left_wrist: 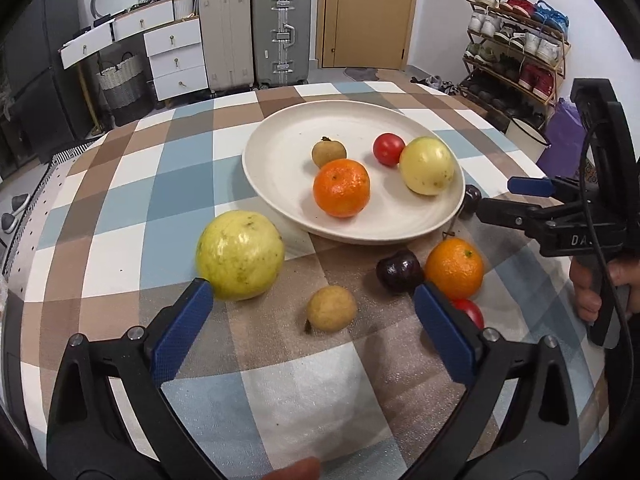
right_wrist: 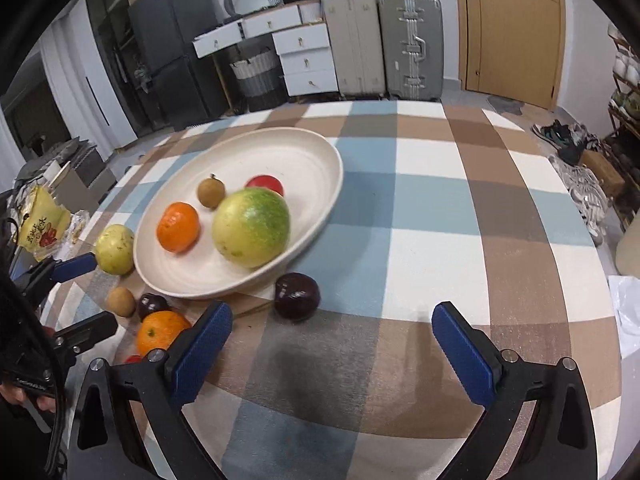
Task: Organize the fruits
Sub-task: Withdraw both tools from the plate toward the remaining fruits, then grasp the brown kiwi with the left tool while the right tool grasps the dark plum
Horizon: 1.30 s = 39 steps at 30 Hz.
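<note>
Checked tablecloth [left_wrist: 120, 184]; longan [left_wrist: 331, 309] stem toward camera; both hand-held grippers spread, empty.

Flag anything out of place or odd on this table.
Nothing is spilled or damaged. Six fruits lie off the plate: a guava, longan, orange, tomato and two plums.

The left hand-held gripper [left_wrist: 312, 300] is wide open, with nothing between its two blue pads [left_wrist: 182, 334]. In its own view the arms reach up from 7 and 5 o'clock. The right hand-held gripper [right_wrist: 332, 320] is wide open too, and its blue pads [right_wrist: 464, 354] hold nothing. In the left view it shows at 3 o'clock, with a hand [left_wrist: 600, 286] wrapped round its black grip.
</note>
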Each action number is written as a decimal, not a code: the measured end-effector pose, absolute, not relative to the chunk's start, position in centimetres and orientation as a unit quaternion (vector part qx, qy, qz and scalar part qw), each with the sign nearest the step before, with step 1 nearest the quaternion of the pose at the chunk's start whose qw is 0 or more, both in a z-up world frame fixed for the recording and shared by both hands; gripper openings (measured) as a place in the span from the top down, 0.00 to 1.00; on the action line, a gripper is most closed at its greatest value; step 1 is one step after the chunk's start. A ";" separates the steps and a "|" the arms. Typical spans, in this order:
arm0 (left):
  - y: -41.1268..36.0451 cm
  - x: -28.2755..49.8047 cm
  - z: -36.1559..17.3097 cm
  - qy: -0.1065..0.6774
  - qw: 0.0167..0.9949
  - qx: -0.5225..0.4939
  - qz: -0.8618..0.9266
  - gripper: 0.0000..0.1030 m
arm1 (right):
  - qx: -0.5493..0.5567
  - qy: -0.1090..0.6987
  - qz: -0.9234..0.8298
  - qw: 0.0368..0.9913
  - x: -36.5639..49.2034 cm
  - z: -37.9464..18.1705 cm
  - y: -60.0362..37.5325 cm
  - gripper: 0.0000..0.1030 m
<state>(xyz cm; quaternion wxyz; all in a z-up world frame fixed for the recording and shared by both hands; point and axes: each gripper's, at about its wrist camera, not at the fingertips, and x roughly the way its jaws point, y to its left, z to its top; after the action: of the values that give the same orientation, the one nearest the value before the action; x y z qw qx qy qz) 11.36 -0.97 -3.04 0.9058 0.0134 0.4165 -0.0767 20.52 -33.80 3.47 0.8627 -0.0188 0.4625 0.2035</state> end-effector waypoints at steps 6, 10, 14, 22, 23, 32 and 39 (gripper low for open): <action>-1.5 10.8 -2.6 0.413 0.905 0.024 -0.101 0.14 | -0.030 0.472 0.203 0.857 20.9 2.7 -33.3 0.03; -1.9 10.4 -2.3 0.407 0.905 0.027 -0.116 0.19 | -0.029 0.469 0.207 0.858 20.9 2.9 -33.2 0.14; -2.0 10.2 -2.2 0.408 0.904 0.030 -0.123 0.24 | -0.019 0.465 0.216 0.859 21.0 3.0 -33.3 0.19; -1.8 9.5 -1.3 0.396 0.903 0.000 -0.167 0.51 | -0.016 0.462 0.229 0.857 20.9 3.2 -33.0 0.30; -2.0 9.5 -1.5 0.400 0.902 0.002 -0.166 0.52 | -0.018 0.462 0.230 0.856 20.9 3.2 -33.0 0.32; -2.7 10.5 -3.3 0.431 0.893 0.027 -0.124 0.52 | -0.016 0.461 0.243 0.853 20.9 3.2 -32.8 0.47; -3.3 10.8 -4.6 0.449 0.884 0.032 -0.127 0.52 | -0.027 0.459 0.248 0.853 20.8 3.2 -32.3 0.52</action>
<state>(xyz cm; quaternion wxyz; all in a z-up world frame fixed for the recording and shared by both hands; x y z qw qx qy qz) 10.79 -3.26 -4.59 0.8839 0.0317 0.4492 -0.1265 20.76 -32.33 3.20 0.8528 -0.0268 0.4587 0.2481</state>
